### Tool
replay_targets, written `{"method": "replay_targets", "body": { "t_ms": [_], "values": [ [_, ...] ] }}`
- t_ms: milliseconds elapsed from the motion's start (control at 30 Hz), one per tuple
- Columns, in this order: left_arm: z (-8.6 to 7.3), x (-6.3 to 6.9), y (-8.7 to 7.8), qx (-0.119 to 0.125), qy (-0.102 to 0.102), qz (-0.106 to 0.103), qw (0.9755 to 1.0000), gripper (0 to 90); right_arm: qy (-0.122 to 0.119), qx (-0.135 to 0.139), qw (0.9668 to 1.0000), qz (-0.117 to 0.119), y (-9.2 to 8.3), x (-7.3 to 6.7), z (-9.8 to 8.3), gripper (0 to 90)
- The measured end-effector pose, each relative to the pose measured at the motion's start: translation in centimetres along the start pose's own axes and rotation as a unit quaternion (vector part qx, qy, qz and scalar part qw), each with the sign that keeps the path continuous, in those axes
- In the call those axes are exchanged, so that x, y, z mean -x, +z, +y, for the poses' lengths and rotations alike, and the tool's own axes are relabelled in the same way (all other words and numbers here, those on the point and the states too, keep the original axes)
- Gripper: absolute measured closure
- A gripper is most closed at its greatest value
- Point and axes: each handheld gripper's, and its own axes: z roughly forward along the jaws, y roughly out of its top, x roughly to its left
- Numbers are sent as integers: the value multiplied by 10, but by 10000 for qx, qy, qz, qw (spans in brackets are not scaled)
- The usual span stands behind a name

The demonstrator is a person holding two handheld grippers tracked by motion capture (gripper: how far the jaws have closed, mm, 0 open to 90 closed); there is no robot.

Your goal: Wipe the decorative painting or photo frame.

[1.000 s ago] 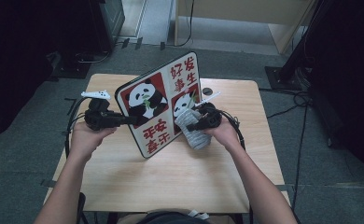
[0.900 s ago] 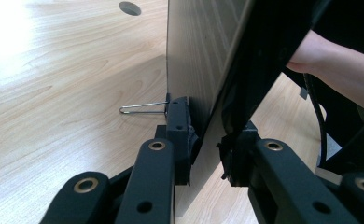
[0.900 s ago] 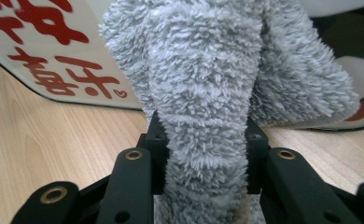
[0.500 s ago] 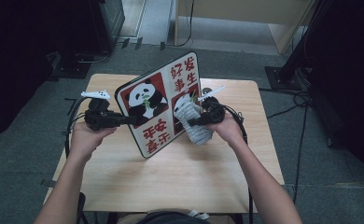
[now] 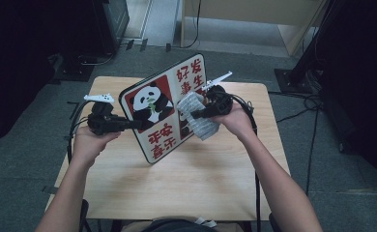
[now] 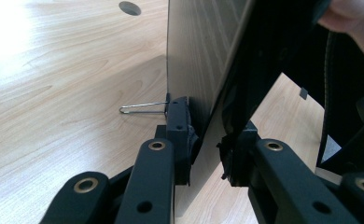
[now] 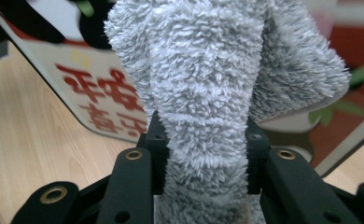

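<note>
Wooden table, left hand-held gripper clamping panda board, right hand-held gripper gripping grey cloth.

A lab or studio recording space: a small wooden table stands on grey carpet, with black stands and cables around the table and dark equipment behind it.

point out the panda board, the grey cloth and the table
panda board [image 5: 150, 104], high view, on the panda picture on its front
grey cloth [image 7: 203, 93], right gripper view, on the fluffy pile above the jaws
table [image 5: 196, 183], high view, on the bare wood near the person
</note>
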Motion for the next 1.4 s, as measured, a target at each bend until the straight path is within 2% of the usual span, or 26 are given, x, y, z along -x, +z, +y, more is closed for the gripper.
{"method": "replay_targets", "body": {
  "t_ms": [400,867,1067,1400],
  "values": [
    [0,-1,0,11,-20,-22,10000,760,-267,138,9995,-70,-29,-16,46,657],
    [0,-1,0,25,-15,-20,10000,761,-588,385,9975,-96,-52,-39,95,656],
    [-1,-1,0,16,-15,-49,10000,759,-598,335,9976,-128,-46,-40,102,656],
    [-1,-2,0,16,-17,-66,10000,759,-515,203,9984,-96,-30,-34,96,655]
  ]
}}
